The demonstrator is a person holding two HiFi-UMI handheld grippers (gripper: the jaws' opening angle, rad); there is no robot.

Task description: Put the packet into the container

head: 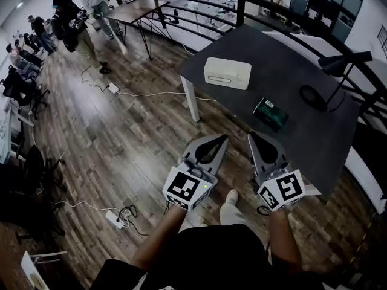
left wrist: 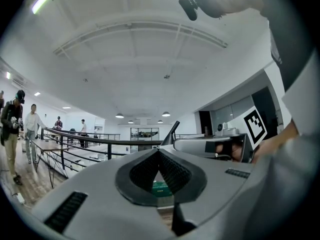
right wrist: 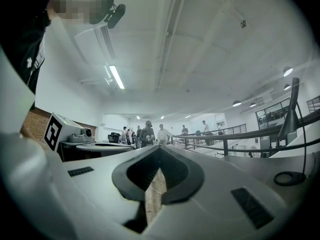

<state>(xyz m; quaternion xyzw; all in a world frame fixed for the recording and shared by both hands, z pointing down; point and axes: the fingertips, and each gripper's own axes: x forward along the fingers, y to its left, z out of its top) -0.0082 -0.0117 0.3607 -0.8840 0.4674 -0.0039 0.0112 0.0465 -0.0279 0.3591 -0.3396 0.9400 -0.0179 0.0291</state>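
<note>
A dark green packet [head: 270, 113] lies on the dark grey table [head: 302, 138], near its front edge. The white container [head: 227, 73], a closed-looking box with a slot in front, stands further back on the table's left part. Both grippers are held low in front of the table over the wooden floor. My left gripper [head: 222, 139] is shut and empty. My right gripper [head: 253, 136] is also shut and empty, its tip just short of the table edge below the packet. In the left gripper view, the packet [left wrist: 162, 187] shows green through the gap under the closed jaws.
A black desk lamp [head: 340, 65] with a round base [head: 313, 97] stands at the table's right. A black railing [head: 242, 5] runs behind. Cables and a power strip [head: 116, 219] lie on the floor. Several people [head: 72, 17] and a brown table [head: 136, 9] are far off at the upper left.
</note>
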